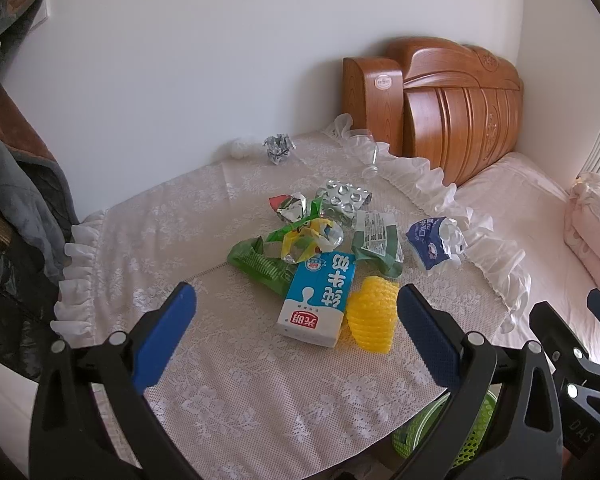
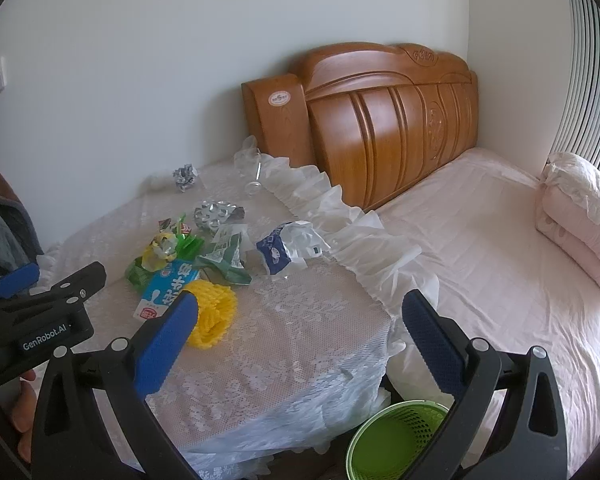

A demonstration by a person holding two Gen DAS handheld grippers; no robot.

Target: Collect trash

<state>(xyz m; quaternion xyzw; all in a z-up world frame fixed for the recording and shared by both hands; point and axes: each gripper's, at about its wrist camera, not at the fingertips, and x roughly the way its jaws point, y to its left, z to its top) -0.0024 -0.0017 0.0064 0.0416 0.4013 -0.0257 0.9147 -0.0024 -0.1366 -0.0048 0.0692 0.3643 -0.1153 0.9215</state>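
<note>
Trash lies on a lace-covered table (image 1: pixel 240 380): a blue-and-white milk carton (image 1: pixel 318 300), a yellow foam net (image 1: pixel 370 314), green wrappers (image 1: pixel 260 262), a foil blister pack (image 1: pixel 342 198), a torn blue carton (image 1: pixel 434 242) and a crumpled foil ball (image 1: pixel 278 148). My left gripper (image 1: pixel 296 332) is open and empty, just before the milk carton. My right gripper (image 2: pixel 300 336) is open and empty over the table's right part, with the yellow net (image 2: pixel 212 312) by its left finger. A green mesh bin (image 2: pixel 392 440) stands on the floor below the table.
A bed with a pink sheet (image 2: pixel 500 280) and a wooden headboard (image 2: pixel 380 128) lies to the right. Folded pink bedding (image 2: pixel 580 216) sits on it. Clothes (image 1: pixel 16 184) hang at the left. A clear plastic bottle (image 1: pixel 370 156) lies at the table's far edge.
</note>
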